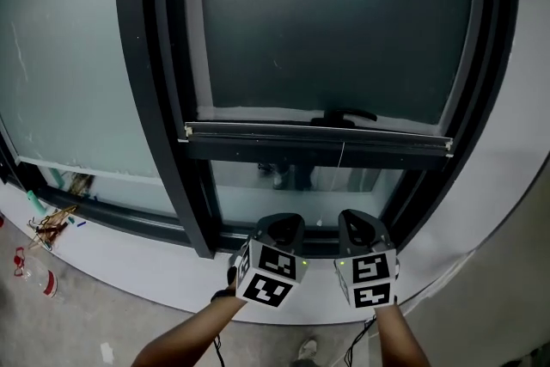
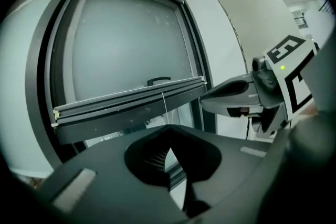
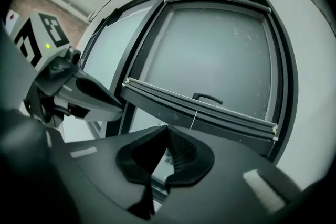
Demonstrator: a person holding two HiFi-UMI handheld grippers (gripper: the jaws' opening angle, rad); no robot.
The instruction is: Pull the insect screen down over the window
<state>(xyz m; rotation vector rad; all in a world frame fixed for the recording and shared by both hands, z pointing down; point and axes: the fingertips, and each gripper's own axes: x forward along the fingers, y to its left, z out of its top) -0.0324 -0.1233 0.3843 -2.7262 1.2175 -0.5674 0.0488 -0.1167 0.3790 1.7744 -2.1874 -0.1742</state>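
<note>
The insect screen's bottom bar (image 1: 318,138) hangs level part-way down the dark-framed window, with grey mesh (image 1: 335,21) above it and bare glass below. A thin pull cord (image 1: 342,155) dangles from the bar, and a black handle (image 1: 348,114) sits just above it. My left gripper (image 1: 286,221) and right gripper (image 1: 354,217) hover side by side below the bar, apart from it. Both are shut with nothing between their jaws. The bar (image 2: 131,99) shows beyond the left gripper (image 2: 168,128), and the bar (image 3: 199,113) likewise beyond the right gripper (image 3: 167,127).
A white sill (image 1: 129,258) runs under the window. Scraps of debris (image 1: 51,223) lie on it at the left, with a red-and-white object (image 1: 34,275) on the floor below. A second glazed panel (image 1: 69,56) adjoins at the left, and a white wall (image 1: 516,185) rises at the right.
</note>
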